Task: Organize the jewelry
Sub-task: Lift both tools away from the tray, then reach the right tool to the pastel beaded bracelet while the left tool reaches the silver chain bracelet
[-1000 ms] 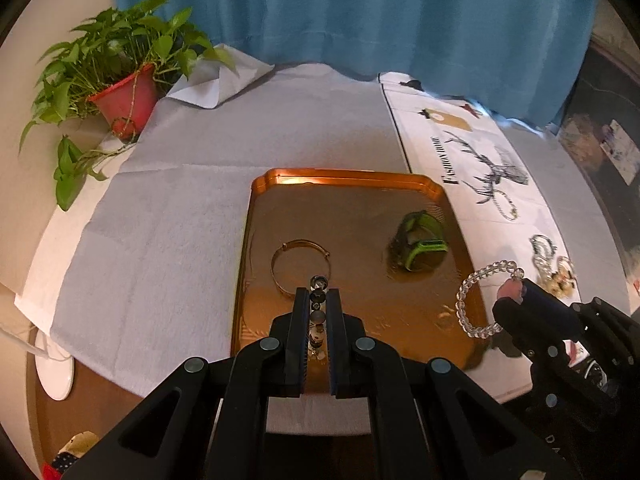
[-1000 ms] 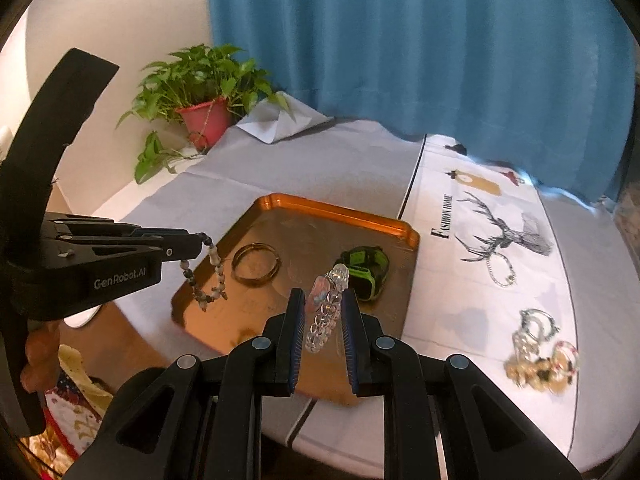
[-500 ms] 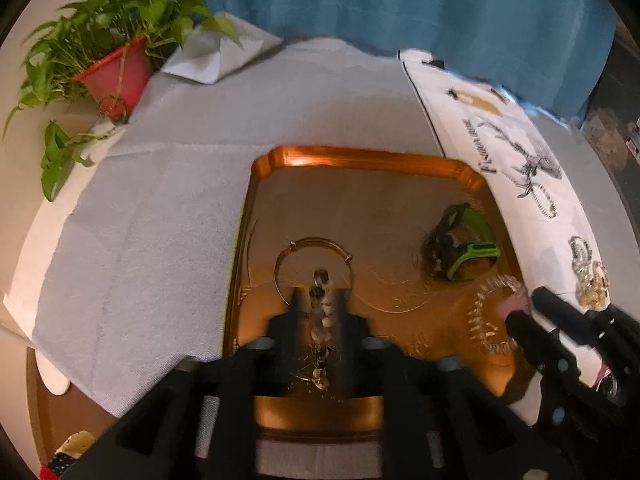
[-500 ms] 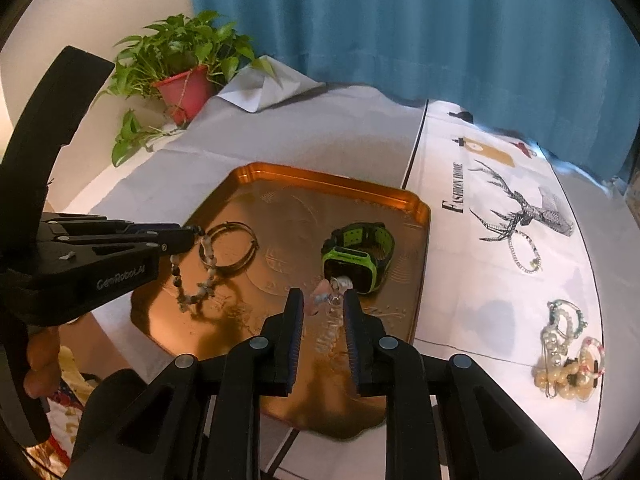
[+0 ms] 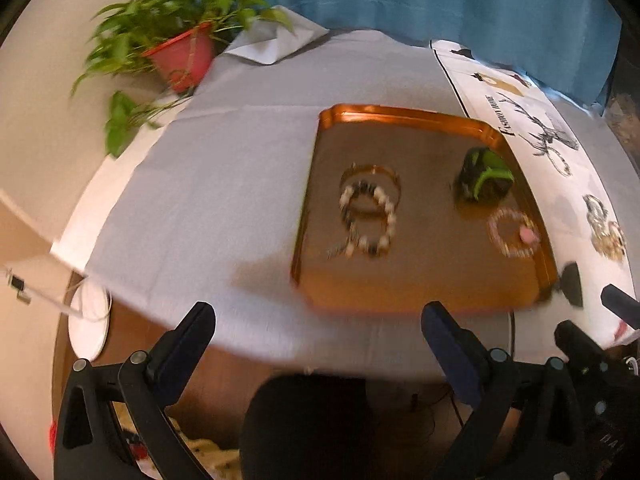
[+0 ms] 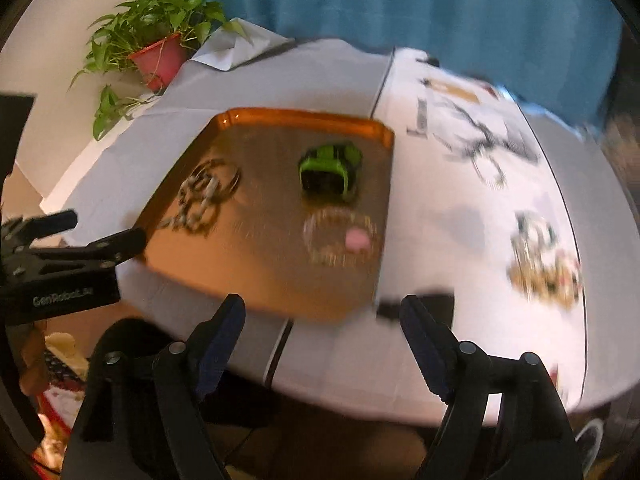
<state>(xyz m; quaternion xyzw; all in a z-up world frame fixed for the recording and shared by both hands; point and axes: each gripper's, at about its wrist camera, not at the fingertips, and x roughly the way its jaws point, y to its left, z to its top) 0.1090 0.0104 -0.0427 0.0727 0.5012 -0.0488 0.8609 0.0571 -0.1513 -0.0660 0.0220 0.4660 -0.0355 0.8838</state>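
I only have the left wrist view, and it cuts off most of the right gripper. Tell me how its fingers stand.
Observer: In the right wrist view, the right gripper has just been opening. Its fingers stand well apart with nothing between them.
Operator: Now describe my own gripper from the outside.
Observer: The left gripper shows side-on at the picture's left edge. It has just been opening, and only tablecloth shows between its tips.
Operator: Say what is under it.
Observer: Part of a hand shows below the left gripper's body.
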